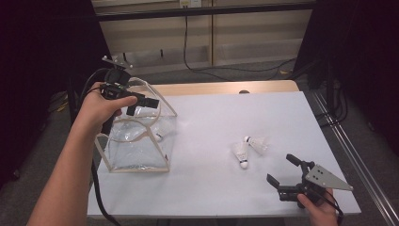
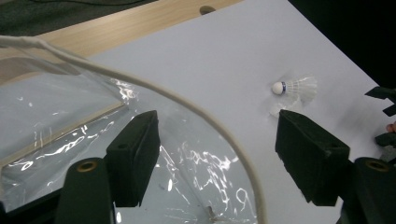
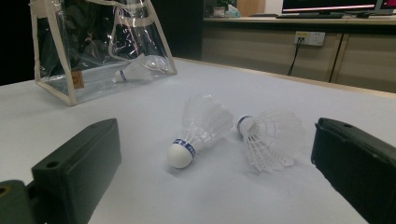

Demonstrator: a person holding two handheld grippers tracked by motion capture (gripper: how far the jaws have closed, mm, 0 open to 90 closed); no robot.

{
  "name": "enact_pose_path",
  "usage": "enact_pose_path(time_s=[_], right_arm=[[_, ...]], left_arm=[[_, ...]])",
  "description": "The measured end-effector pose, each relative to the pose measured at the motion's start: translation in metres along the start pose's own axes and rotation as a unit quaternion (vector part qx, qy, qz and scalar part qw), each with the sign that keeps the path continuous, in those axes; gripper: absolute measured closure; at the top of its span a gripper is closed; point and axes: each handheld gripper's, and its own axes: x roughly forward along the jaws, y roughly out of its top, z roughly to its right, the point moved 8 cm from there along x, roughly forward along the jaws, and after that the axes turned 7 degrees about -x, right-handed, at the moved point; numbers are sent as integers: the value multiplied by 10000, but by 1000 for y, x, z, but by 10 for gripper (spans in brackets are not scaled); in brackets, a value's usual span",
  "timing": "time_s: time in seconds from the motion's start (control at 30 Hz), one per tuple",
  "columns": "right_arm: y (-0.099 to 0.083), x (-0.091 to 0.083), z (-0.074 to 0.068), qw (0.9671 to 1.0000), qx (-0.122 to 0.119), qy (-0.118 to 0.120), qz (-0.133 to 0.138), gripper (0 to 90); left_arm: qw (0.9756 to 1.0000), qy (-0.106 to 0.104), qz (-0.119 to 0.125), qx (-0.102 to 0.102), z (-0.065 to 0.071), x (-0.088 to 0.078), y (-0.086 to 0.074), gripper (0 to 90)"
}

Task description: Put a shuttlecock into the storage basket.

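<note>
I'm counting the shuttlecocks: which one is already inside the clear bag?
The shuttlecock lying on the floor of the clear bag, seen through its plastic wall. The two other shuttlecocks lie outside on the white table.

We find no readable text anywhere here — no words, brand names or numbers. The clear bag [image 3: 100, 49] carries a small brown tag [image 3: 77, 80] on its side, but whatever is printed on it is too small for us to make out. Each shuttlecock [image 3: 198, 128] wears a blue band near its cork, and we can read no lettering on it. The wall outlet plate [image 3: 309, 38] behind the table is blank to us.
</note>
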Motion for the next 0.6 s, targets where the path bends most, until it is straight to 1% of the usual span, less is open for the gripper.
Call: enact_pose_path(time_s=[0.1,0.2,0.37,0.5,0.57,0.6], right_arm=[[0,0,0,10000,18,8,-4,14],[0,0,0,10000,3,8,-7,15],[0,0,0,10000,4,9,-13,14],[0,0,0,10000,-5,4,-7,15],[0,0,0,10000,12,4,2,14],[0,0,0,10000,-5,6,-4,14]], left_arm=[[10000,-54,-7,49,6,1,0,271],[9999,-143,-9,81,12,3,0,260],[9996,-207,-44,198,20,4,-1,253],[9992,-288,-99,240,26,6,-2,251],[9992,-310,-88,239,30,8,-2,246],[9991,-306,-119,283,31,8,-3,242]])
